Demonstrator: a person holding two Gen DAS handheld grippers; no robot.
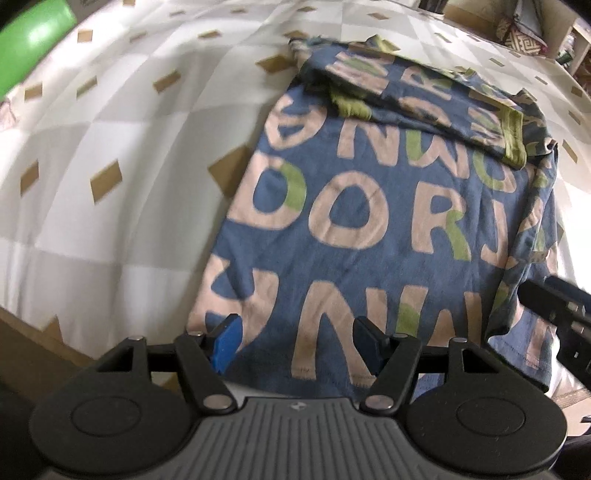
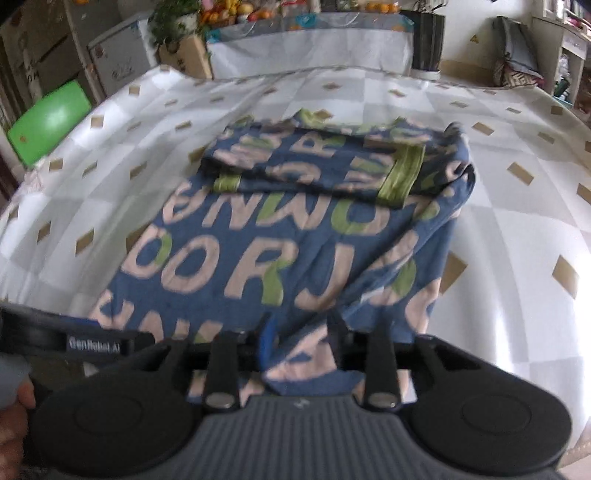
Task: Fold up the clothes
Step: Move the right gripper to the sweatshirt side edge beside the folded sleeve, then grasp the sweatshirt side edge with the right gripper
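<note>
Right gripper (image 2: pixel 301 332) part-open around shirt (image 2: pixel 258 240) hem (near bed edge), left gripper (image 1: pixel 295 332) open, empty; fold could flop back.

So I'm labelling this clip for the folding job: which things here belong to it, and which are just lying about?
Belongs:
shirt
its sleeve, folded across the top
left gripper
right gripper

Lying about:
green board
fruit
plant
boxes
</note>
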